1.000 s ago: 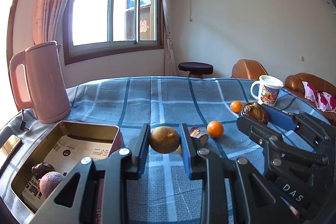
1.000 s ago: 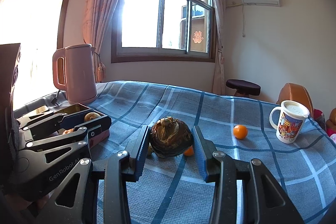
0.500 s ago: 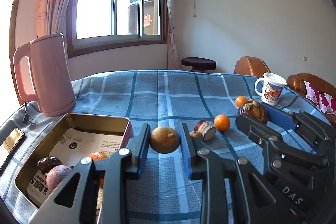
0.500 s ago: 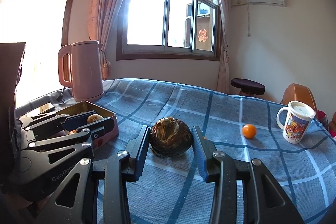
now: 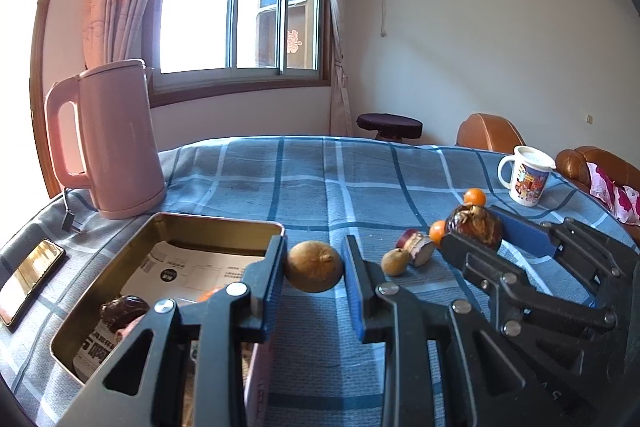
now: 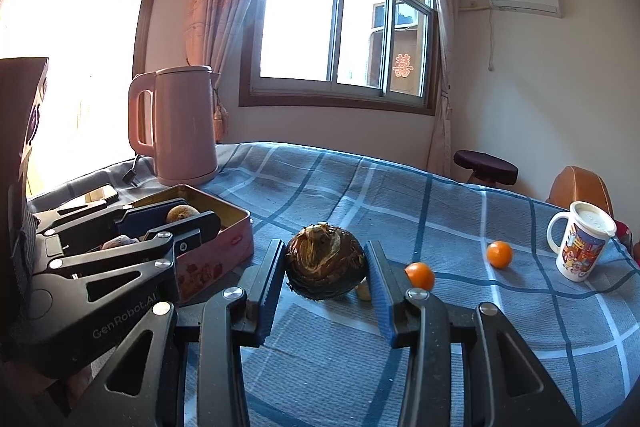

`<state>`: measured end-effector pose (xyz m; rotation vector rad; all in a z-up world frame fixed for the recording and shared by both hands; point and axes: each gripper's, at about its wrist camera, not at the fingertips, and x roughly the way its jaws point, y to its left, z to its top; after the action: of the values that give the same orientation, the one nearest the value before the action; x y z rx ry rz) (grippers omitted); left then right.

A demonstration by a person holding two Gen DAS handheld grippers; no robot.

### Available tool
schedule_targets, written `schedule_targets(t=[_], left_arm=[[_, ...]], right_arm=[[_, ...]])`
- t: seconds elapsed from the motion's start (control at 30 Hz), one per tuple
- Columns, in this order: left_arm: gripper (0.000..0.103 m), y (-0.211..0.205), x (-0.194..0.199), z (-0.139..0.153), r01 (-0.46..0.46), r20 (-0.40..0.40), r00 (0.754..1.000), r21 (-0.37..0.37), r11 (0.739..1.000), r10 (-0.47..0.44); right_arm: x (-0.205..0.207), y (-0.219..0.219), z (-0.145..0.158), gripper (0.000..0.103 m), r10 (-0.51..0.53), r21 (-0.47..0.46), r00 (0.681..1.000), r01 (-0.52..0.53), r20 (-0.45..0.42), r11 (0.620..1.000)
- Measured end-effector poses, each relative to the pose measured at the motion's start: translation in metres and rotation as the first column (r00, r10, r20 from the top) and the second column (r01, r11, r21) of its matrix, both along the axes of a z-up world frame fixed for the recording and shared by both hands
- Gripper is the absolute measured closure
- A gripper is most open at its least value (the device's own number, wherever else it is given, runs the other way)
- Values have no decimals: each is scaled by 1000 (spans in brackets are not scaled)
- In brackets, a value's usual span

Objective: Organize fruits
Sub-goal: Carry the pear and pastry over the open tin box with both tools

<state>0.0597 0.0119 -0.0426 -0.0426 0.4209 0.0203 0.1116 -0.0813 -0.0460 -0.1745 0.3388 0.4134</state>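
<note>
My left gripper (image 5: pixel 315 267) is shut on a round brown fruit (image 5: pixel 315 266), held above the cloth just right of the open metal tin (image 5: pixel 168 223). The tin holds a dark wrinkled fruit (image 5: pixel 119 309), part of an orange one (image 5: pixel 208 294) and a printed sheet. My right gripper (image 6: pixel 326 267) is shut on a dark scaly fruit (image 6: pixel 325 265); in the left wrist view it shows at the right with that fruit (image 5: pixel 476 225). Loose on the cloth lie two oranges (image 6: pixel 419 275) (image 6: pixel 499 254), a small tan fruit (image 5: pixel 395 261) and a cut purple fruit (image 5: pixel 418 247).
A pink kettle (image 5: pixel 108 139) stands behind the tin, its plug on the cloth. A phone (image 5: pixel 28 279) lies at the table's left edge. A printed mug (image 6: pixel 580 247) stands at the far right. Beyond the table are a stool (image 5: pixel 390 125) and brown armchairs (image 5: pixel 490 137).
Both grippers have moved left with their fruits still held. The tin and kettle now sit further right in both views, and the left gripper's fruit is close to the tin's right wall.
</note>
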Motion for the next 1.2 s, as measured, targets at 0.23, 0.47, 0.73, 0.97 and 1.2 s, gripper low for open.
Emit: schedule_targets(t=[0.23, 0.47, 0.73, 0.97, 1.2], left_arm=[[73, 12, -3, 4, -24, 7, 1000, -3, 1000, 24], [73, 24, -8, 7, -45, 13, 999, -3, 999, 45], [73, 38, -12, 11, -75, 14, 997, 2, 997, 75], [73, 51, -15, 12, -98, 8, 995, 3, 995, 98], [74, 67, -17, 10, -127, -5, 992, 0, 992, 127]], right_arm=[[0, 13, 0, 61, 25, -9, 1000, -25, -4, 1000], [-3, 26, 3, 61, 54, -4, 999, -54, -6, 999], [-7, 39, 6, 61, 84, -8, 996, -84, -5, 996], [-8, 50, 7, 61, 105, -15, 995, -105, -6, 994], [-8, 64, 7, 61, 131, -26, 991, -131, -9, 991]])
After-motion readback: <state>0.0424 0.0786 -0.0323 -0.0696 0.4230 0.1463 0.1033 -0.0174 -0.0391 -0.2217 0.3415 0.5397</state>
